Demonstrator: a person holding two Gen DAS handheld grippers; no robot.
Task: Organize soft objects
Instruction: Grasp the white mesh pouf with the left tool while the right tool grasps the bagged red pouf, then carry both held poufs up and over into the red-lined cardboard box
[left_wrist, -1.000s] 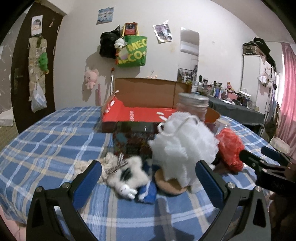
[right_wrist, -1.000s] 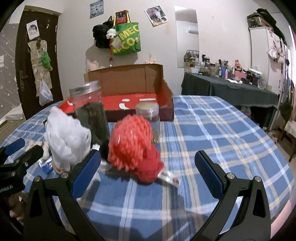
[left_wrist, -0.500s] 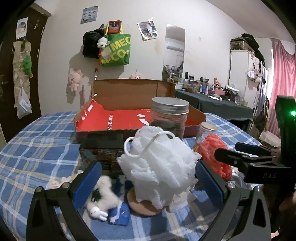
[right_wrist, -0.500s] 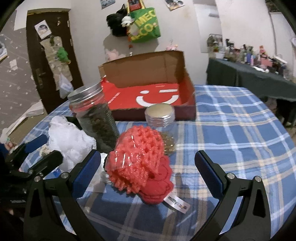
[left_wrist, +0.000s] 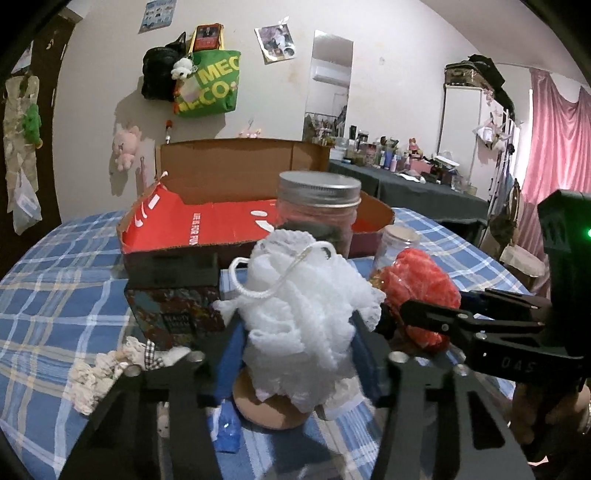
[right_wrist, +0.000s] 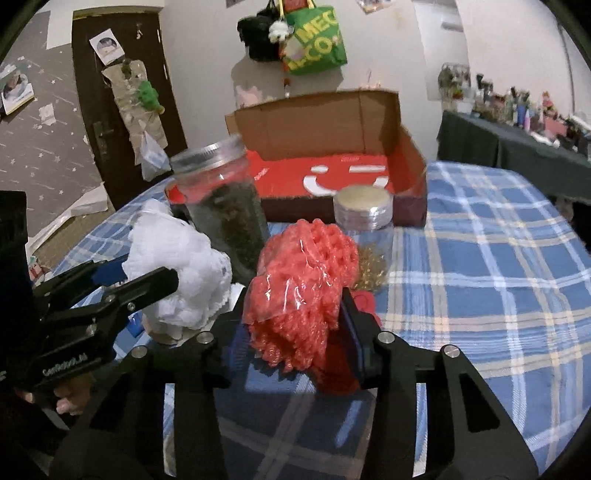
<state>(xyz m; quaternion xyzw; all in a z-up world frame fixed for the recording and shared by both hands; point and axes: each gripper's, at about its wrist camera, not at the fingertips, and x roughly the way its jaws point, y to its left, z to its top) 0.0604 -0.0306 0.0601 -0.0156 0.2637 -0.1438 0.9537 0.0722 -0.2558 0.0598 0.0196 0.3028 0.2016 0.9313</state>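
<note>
Both hand-held grippers have just been closing, each now clamped on a puff.
Left hand-held gripper (left_wrist: 295, 354) squeezes the white mesh puff (left_wrist: 299, 306); right hand-held gripper (right_wrist: 291, 325) squeezes the red mesh puff (right_wrist: 303, 284), both low over the checked table (right_wrist: 498, 280). Only the left view shows the cream scrunchie (left_wrist: 96, 373) and patterned box (left_wrist: 173, 314). Behind stand a tall jar (right_wrist: 225, 206) of dark dried matter, a small jar (right_wrist: 365, 229) of gold bits, and an open cardboard box (right_wrist: 410, 155).

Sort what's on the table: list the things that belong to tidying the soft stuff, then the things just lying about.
Part of the job:
white mesh pouf, between the left gripper pads
red mesh pouf, between the right gripper pads
open cardboard box

Lying about:
tall jar
small jar
patterned box
</note>
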